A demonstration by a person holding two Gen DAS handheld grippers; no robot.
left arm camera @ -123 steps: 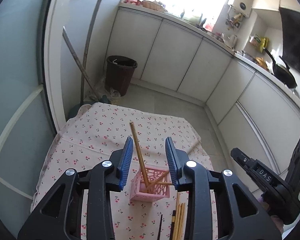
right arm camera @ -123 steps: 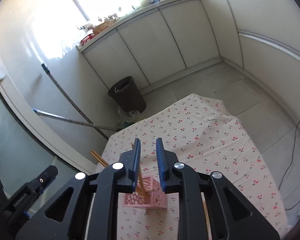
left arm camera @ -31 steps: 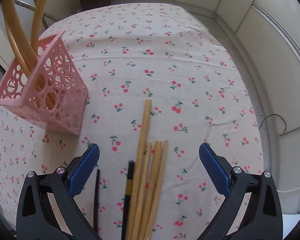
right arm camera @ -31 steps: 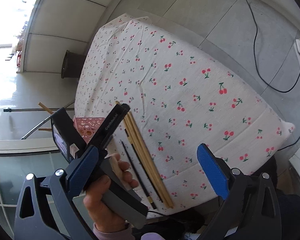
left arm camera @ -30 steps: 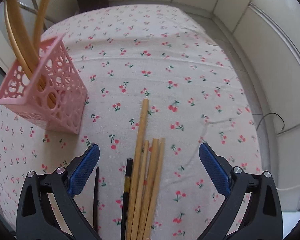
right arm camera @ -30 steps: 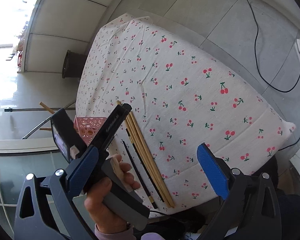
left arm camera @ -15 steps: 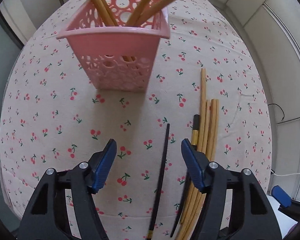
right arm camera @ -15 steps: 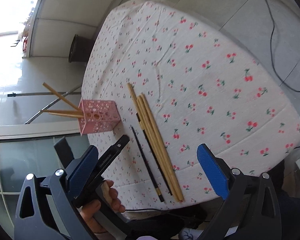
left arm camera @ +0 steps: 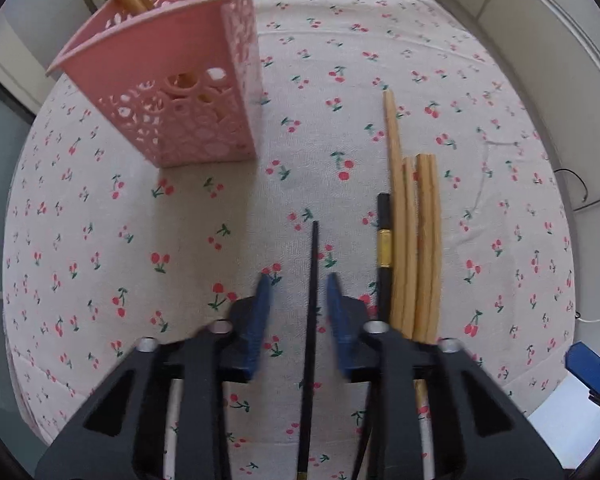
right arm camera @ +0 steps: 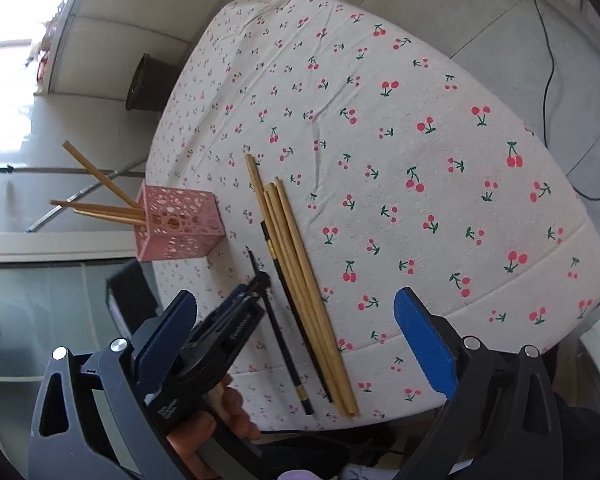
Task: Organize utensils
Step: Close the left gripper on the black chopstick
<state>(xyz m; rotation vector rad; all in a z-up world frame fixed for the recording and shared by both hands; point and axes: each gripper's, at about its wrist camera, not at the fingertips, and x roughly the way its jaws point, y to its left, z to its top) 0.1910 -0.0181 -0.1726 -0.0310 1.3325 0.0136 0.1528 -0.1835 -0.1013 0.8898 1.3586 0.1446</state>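
On the cherry-print table (left arm camera: 380, 60), a black chopstick (left arm camera: 311, 300) is lying between the closing jaws of the left gripper (left arm camera: 296, 284), not yet pinched. Right gripper (right arm camera: 296, 316) is hovering with jaws spread wide, holding nothing.

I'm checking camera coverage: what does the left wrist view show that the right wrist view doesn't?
Only the left wrist view shows the left gripper from behind, its jaws closing around the lone black chopstick, still short of it. Only the right wrist view shows the open right gripper, the person's hand, the dark bin and the floor cable. Both show the pink basket and the wooden chopsticks.
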